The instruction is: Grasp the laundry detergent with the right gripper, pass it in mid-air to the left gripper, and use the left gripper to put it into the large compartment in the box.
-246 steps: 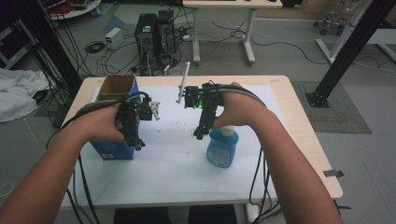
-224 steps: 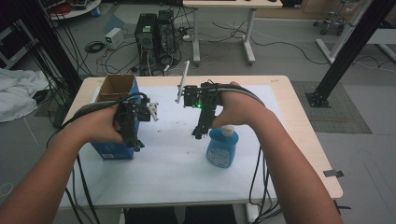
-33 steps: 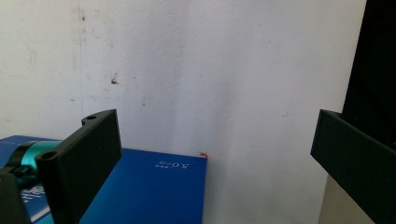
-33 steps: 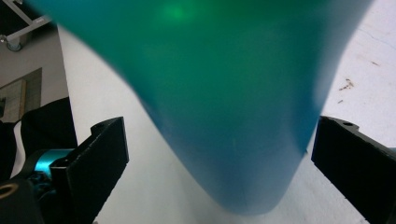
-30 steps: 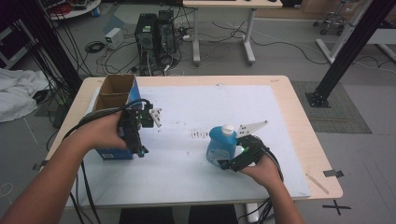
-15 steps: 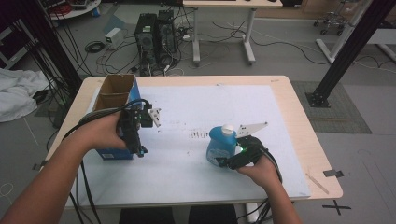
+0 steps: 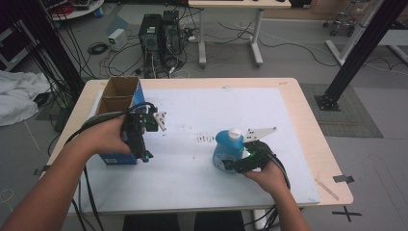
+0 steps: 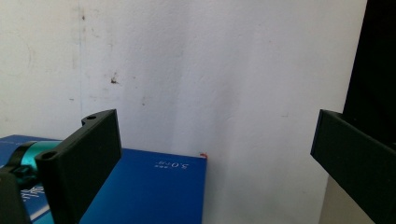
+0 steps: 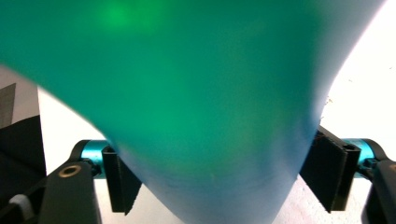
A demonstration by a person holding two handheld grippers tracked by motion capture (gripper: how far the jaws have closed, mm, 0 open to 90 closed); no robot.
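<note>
A blue bottle [image 7: 227,150] with a white cap stands on the white mat, right of centre. My right gripper [image 7: 231,166] reaches it from the near side, low at its base. In the right gripper view the bottle [image 9: 201,93] spans the whole gap and both pads touch its sides; the jaws have just been closing on it. My left gripper [image 7: 143,155] hangs by the right side of a blue carton [image 7: 115,156] with an open cardboard top. Its jaws [image 8: 212,126] stand wide apart, with the carton's edge [image 8: 144,191] and bare mat beneath them.
The white mat [image 7: 202,106] covers most of the wooden table and has a dark smudge [image 7: 204,139] left of the bottle. A thin stick [image 7: 327,189] lies near the front right corner. Computer towers [image 7: 161,33] and cables sit on the floor behind.
About eight seconds ago my right gripper was above the bottle from the far side; now it holds the base from the near side. Over the last second both hands stayed put.
</note>
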